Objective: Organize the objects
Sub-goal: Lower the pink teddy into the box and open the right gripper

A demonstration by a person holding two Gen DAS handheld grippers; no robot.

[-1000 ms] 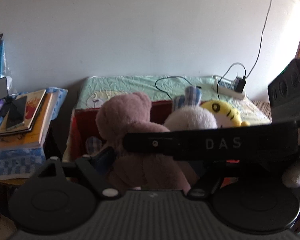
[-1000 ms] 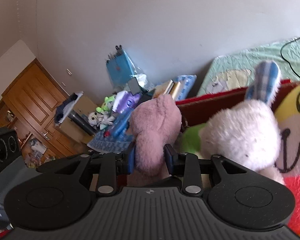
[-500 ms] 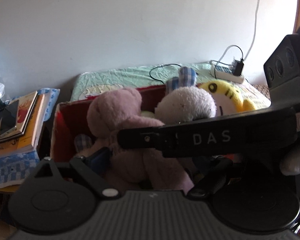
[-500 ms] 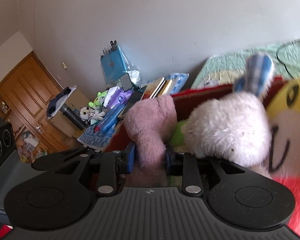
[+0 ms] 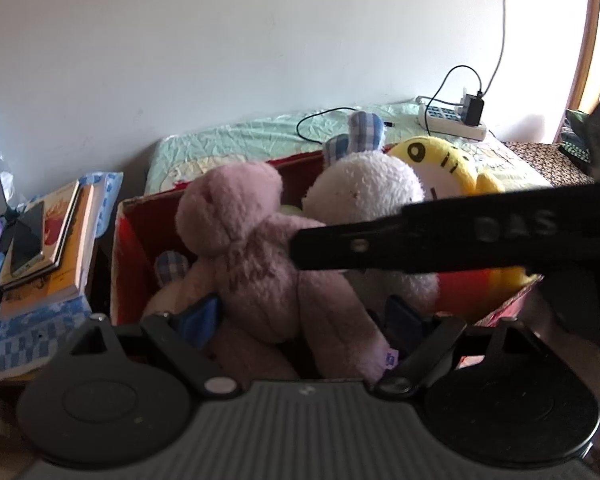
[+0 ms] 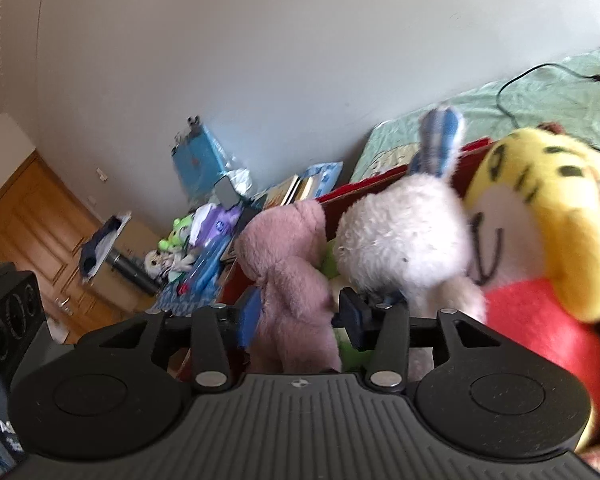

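Three plush toys crowd the red box (image 5: 132, 264) — a yellow tiger (image 6: 540, 216), a white rabbit (image 6: 400, 236) and, smallest, the pink bear (image 6: 288, 276) at the left end; all look light, soft and squashy, so a grip should sink in rather than slip. On the bear, the torso seems the best hold; limbs would flop. Right gripper (image 6: 300, 316) has its pads pressed into the bear's body, holding it upright at the box's near edge; left gripper (image 5: 304, 320) stands wide, fingers either side of the bear's legs — not clamping.
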